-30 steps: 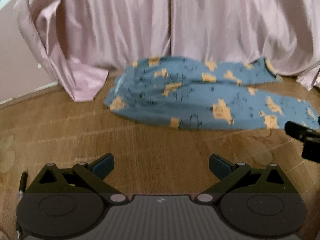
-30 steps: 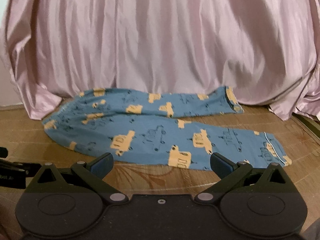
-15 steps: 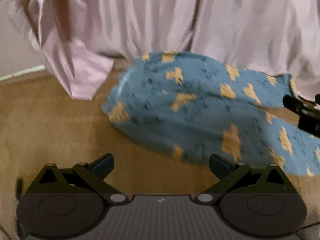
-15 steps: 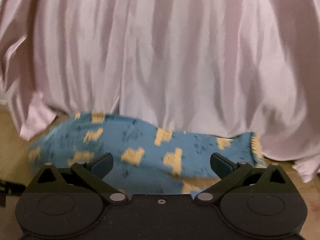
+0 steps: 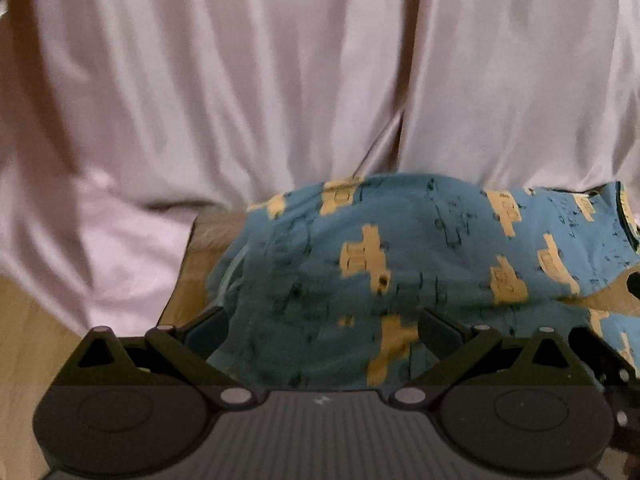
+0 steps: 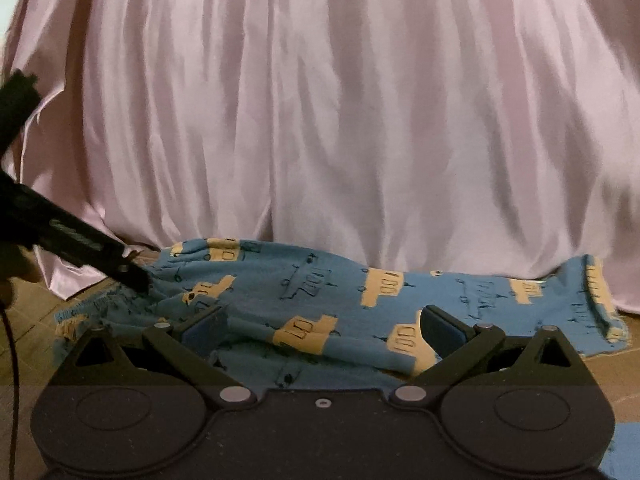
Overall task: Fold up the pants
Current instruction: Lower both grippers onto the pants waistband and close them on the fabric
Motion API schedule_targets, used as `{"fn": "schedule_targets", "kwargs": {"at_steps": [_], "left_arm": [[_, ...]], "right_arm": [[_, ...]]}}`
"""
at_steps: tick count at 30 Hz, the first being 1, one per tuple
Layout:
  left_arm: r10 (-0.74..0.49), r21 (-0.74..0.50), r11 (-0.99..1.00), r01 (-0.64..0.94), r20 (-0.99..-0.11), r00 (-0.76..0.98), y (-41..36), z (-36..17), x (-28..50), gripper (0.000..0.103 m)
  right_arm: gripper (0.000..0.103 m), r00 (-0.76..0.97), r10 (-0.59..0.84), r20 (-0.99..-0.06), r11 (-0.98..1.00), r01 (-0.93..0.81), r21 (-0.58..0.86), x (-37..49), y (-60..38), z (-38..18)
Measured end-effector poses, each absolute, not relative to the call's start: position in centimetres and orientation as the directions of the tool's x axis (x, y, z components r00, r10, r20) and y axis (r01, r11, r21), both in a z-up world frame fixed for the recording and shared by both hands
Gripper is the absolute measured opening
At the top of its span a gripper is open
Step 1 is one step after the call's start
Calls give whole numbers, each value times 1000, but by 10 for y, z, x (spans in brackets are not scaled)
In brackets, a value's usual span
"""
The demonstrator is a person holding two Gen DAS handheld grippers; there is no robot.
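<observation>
One pair of pants [image 6: 320, 300], blue with yellow trucks, lies on the wooden floor [image 5: 24, 344] against one pink curtain [image 6: 320, 120]. My two grippers, left [image 5: 320, 328] and right [image 6: 322, 322], hang low over the cloth, jaws spread.

We're looking at blue pants [image 6: 312, 304] with a yellow truck print and thin dark doodles, lying rumpled on a wooden floor right at the foot of a pink drape. One leg runs off to the right and ends in a yellow-striped cuff [image 6: 596, 288]. The near leg bunches up underneath.
</observation>
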State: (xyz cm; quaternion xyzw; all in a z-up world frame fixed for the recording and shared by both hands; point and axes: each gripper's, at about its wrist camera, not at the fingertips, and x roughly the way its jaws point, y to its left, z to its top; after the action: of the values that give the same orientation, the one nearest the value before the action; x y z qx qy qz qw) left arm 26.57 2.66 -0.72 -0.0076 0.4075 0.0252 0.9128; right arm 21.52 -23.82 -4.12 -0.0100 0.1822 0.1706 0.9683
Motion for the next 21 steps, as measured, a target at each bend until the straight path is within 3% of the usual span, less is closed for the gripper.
{"fn": "schedule_targets", "kwargs": {"at_steps": [5,16,21], "left_arm": [[47,33,999,-33,-717,695,25,-8,292,103],[152,349,897,273,-822,549,2,28,361,103],[84,346,868,357,-809,581,15,39,370,103]], "right_arm": [[103,878,342,-335,936,-351,34,220,-255,-55],[103,862,262,-435,965,-242,101,241,-293,-71],[102,845,254,-471,966,-202,158,254,-292,-62]]}}
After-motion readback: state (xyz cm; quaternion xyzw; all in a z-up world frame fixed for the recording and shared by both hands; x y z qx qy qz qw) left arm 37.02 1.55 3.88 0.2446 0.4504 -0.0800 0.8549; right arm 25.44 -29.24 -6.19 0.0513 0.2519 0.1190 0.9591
